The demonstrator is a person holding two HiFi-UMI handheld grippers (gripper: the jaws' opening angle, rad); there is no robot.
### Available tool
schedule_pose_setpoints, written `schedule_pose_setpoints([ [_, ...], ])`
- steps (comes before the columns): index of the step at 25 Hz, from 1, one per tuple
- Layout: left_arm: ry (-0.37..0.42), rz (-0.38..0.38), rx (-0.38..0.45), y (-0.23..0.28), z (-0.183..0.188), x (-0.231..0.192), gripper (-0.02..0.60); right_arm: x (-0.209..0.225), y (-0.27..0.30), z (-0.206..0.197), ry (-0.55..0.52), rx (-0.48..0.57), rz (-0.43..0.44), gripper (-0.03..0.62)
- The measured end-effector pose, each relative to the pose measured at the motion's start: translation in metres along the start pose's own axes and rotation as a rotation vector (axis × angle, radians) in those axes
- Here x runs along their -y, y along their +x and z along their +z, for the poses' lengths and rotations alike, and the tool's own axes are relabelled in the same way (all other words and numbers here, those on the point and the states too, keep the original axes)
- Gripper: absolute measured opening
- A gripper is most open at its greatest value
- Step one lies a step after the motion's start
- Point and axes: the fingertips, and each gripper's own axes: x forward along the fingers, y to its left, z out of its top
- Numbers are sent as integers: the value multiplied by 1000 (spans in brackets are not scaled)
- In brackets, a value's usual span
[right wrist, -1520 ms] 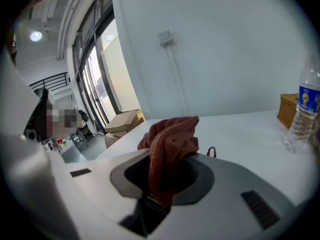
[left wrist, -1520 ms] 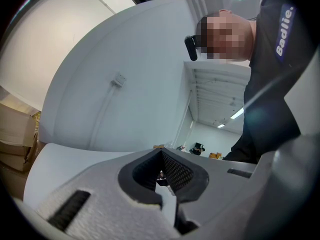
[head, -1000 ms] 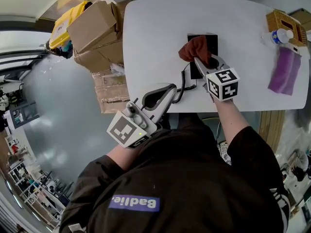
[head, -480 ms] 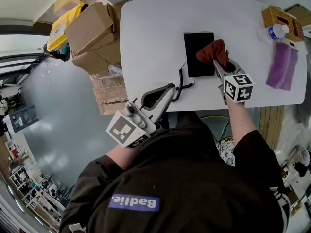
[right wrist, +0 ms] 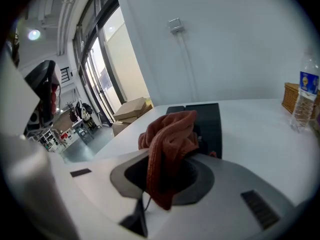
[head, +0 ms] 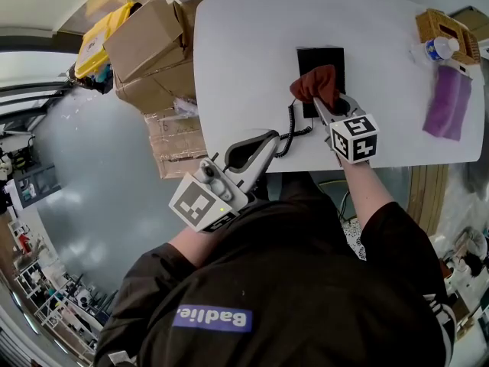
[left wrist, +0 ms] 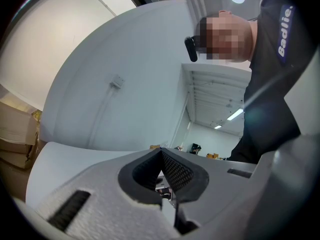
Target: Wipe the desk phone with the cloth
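Where the right gripper (head: pixel 319 100) reaches over the white table (head: pixel 244 52), its jaws are clamped on the rust-red cloth (head: pixel 314 85), which bunches ahead of the tips over the near end of the black desk phone (head: pixel 321 58). Coiled cord (head: pixel 290 128) just left of that gripper. Left gripper (head: pixel 267 138) hangs at the table's near edge, well apart from the phone, jaws pressed together on nothing. Far off to the right gripper's right: water bottle (head: pixel 437 52), purple rag (head: pixel 447 102), wicker basket (head: pixel 442 27)
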Motion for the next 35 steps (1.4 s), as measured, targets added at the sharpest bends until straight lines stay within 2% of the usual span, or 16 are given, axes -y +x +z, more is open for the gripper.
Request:
schedule_pose_setpoints([
  [4, -3, 3, 4, -5, 0, -2, 6, -29, 9, -10, -35, -34, 54, 94],
  [7, -8, 4, 0, -6, -3, -2, 6, -34, 9, -17, -29, -46, 67, 94],
  [12, -16, -8, -9, 2, -9, 4, 6, -11, -7, -29, 0, -55, 42, 94],
  [17, -19, -33, -12, 14, -11, 13, 6, 26, -29, -37, 26, -52, -26, 94],
  [23, 10, -50, -11, 17, -13, 15, 6, 50, -48, -49, 54, -53, -79, 94],
  [28, -6, -54, -21, 6, -11, 19, 6, 33, -44, -60, 41, -77, -90, 94],
  [35, -7, -61, -21, -20, -9, 13, 6, -12, -22, -64, 20, -104, -60, 94],
])
